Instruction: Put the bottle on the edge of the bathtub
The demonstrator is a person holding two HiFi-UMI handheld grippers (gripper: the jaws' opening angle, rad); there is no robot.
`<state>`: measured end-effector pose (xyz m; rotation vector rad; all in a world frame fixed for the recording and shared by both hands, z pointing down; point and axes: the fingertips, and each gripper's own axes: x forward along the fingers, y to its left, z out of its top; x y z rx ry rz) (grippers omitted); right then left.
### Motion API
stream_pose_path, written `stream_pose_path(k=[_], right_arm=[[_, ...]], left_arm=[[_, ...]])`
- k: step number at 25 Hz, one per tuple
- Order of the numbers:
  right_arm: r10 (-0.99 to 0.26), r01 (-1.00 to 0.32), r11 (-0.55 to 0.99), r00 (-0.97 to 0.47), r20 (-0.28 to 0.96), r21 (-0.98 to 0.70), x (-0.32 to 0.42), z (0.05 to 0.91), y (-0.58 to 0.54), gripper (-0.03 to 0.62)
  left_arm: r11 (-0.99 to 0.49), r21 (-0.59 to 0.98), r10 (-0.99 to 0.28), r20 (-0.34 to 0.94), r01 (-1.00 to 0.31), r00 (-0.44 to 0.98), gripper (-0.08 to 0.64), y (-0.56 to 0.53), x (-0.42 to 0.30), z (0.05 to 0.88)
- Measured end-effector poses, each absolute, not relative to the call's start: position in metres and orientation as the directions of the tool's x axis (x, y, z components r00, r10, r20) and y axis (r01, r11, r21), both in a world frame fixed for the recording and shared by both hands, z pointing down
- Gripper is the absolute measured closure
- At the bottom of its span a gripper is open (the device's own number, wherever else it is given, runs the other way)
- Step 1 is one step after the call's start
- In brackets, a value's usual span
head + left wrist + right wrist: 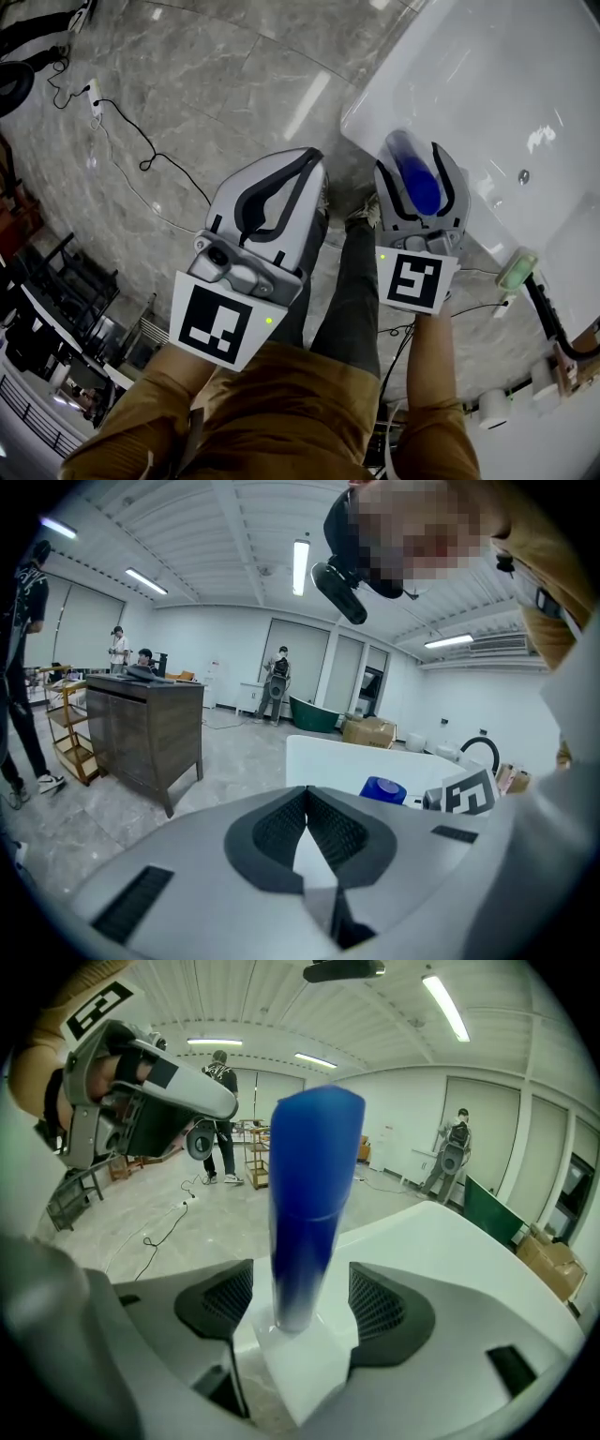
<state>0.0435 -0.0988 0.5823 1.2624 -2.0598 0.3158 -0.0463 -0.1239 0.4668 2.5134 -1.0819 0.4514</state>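
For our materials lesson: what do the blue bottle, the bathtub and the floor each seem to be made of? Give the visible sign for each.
Blue bottle: probably translucent plastic; its colour pales toward the base.
Bathtub: smooth, glossy white, acrylic or enamel, cannot tell which; it shows bright glare patches.
Floor: polished grey stone or marble-look tile; veining and a reflected light streak.

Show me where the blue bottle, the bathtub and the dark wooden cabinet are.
blue bottle (314,1194), right gripper view, the middle of its body.
bathtub (375,98), head view, the white rim near its corner.
wooden cabinet (145,728), left gripper view, its dark front.
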Motion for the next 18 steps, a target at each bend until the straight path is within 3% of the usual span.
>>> stream_pose_path(k=[18], right_arm=[[-0.690,-0.876,0.459,-0.248,0.680,0.146,0.061,0.576,-0.073,0.288]], left_arm=[[-0.671,0.188,-0.614,0.402,-0.718,0.679,0.552,-0.102,-0.039,0.453]])
